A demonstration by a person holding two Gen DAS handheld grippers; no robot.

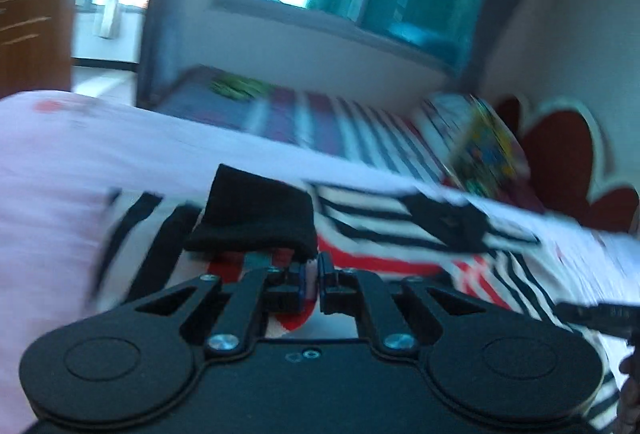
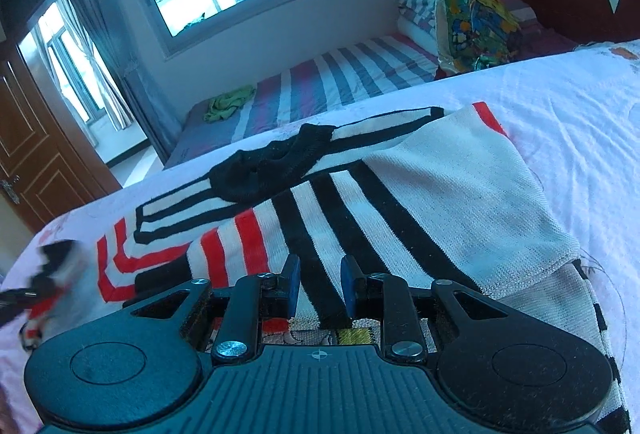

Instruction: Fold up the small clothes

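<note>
The striped knit sweater [image 2: 400, 194] lay partly folded on the bed's pink sheet [image 2: 580, 114], one body panel already turned over the rest, probably to narrow it. The left gripper [image 1: 311, 280] had its jaws pressed together on the sweater's black-cuffed sleeve [image 1: 256, 218], which draped just ahead of its tips, apparently to carry it across the sweater. The right gripper [image 2: 320, 288] hovered over the sweater's near striped edge, jaws partly spread and pinching nothing, perhaps ready to steady it.
</note>
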